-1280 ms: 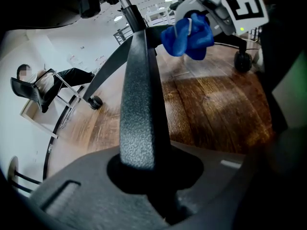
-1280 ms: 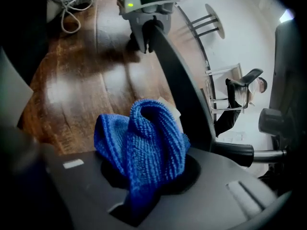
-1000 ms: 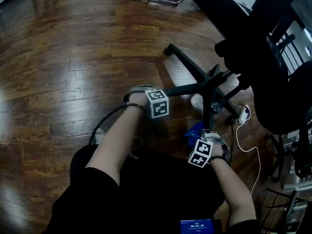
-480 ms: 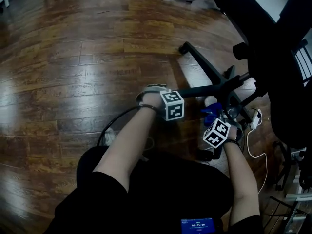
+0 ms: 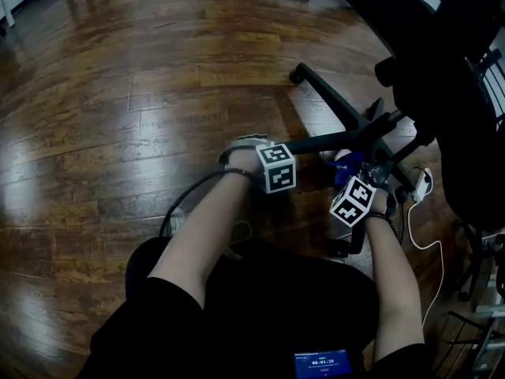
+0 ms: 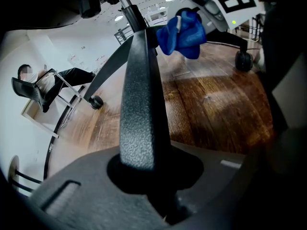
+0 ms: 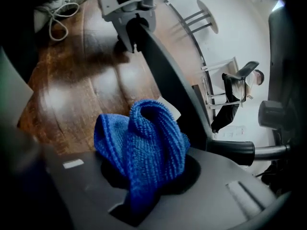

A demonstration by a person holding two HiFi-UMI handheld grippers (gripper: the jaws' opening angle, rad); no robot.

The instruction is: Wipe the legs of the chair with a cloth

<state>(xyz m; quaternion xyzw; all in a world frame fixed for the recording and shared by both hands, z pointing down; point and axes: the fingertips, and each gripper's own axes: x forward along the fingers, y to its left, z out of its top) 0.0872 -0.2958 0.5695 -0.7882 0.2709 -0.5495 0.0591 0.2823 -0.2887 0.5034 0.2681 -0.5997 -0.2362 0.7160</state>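
Down at floor level, the left gripper [image 6: 152, 183] has its jaws closed to a narrow gap on a black, pebble-textured chair leg [image 6: 139, 109], which runs out from between the pads toward the chair's hub. The right gripper [image 7: 144, 178] is clamped on a bunched blue knitted cloth [image 7: 144, 143], whose folds rise in a loop above the jaws. The cloth sits at the far stretch of that same leg, close to the hub. The right gripper view shows it just beside the dark bar, and whether the fabric actually presses on it cannot be told. From the head view, both bare forearms reach forward from a dark lap. The marker cubes ride on top of the grippers, the left one at the outer part of the leg and the right one nearer the black star-shaped base [image 5: 377, 126]. Another leg of the base stretches away to a small black caster [image 5: 297, 75]. The black seat of the office chair [image 5: 442, 69] looms over the right side. A white cable with a plug [image 5: 423, 183] trails across the glossy brown wooden plank floor [image 5: 118, 93] beside the base. A white laced sneaker [image 7: 62, 1] rests on the boards behind the left gripper. Farther off, a person [image 7: 237, 92] sits on a chair by a white wall.
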